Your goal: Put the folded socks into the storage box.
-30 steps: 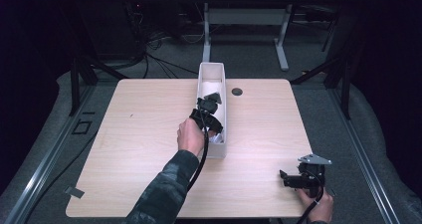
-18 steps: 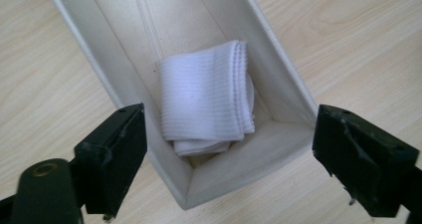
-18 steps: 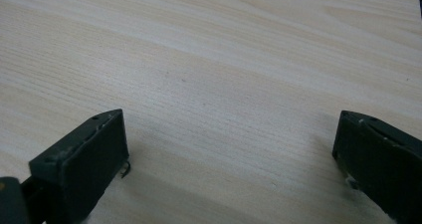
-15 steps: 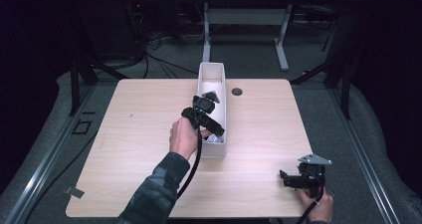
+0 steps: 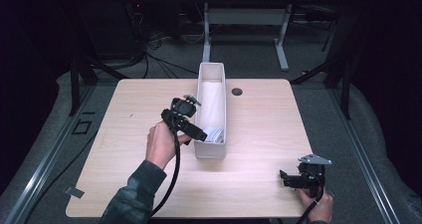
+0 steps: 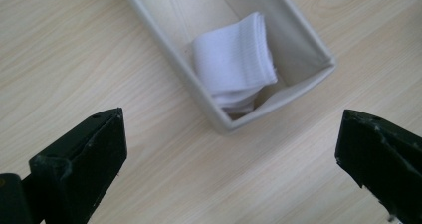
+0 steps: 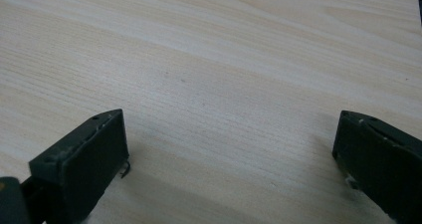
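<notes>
A long white bin [image 5: 201,92] stands lengthwise in the middle of the wooden table [image 5: 263,119]. A folded white sock [image 5: 215,134] lies at its near end; in the left gripper view the sock [image 6: 234,64] rests against the bin's [image 6: 174,69] end wall. My left gripper [image 5: 195,132] hovers just left of the bin's near end, jaws wide open and empty [image 6: 231,159]. My right gripper [image 5: 284,178] rests low at the table's near right corner, open over bare wood [image 7: 229,154].
A small dark grommet [image 5: 237,91] sits in the tabletop right of the bin. Another desk's legs [image 5: 281,40] and cables [image 5: 159,45] stand beyond the table's far edge. Dark floor surrounds the table.
My left gripper has drawn back out of the bin toward the left and nearer the person, leaving the sock inside. The right gripper has stayed put.
</notes>
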